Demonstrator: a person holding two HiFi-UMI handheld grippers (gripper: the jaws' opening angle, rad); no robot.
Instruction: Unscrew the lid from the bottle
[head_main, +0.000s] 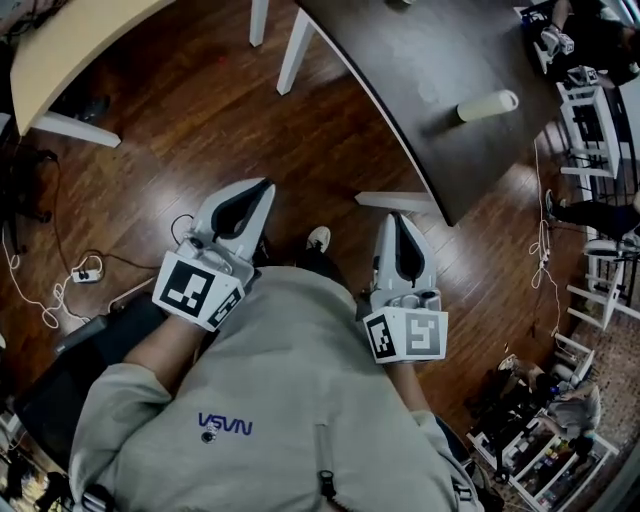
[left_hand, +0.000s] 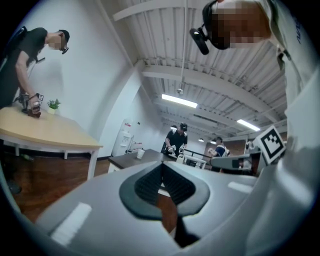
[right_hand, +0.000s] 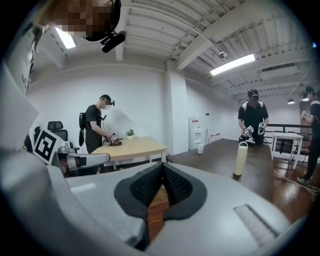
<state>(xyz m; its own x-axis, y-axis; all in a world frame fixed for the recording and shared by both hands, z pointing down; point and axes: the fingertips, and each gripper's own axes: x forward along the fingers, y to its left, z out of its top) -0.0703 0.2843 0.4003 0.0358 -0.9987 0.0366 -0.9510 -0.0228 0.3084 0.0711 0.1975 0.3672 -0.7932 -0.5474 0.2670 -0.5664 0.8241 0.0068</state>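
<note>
A dark tabletop (head_main: 420, 80) stands on a brown wooden floor (head_main: 200, 130) in a white-walled room, with a pale tabletop (head_main: 60, 50) at the left. The cream bottle (head_main: 487, 105) stands upright on the dark tabletop, well apart from the right claw (head_main: 397, 225). That claw and the left claw (head_main: 258, 192) are closed and empty

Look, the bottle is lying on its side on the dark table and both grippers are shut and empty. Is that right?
Not quite. The bottle stands upright on the dark table, as the right gripper view shows. The rest holds: the left gripper and right gripper are both shut and empty.
</note>
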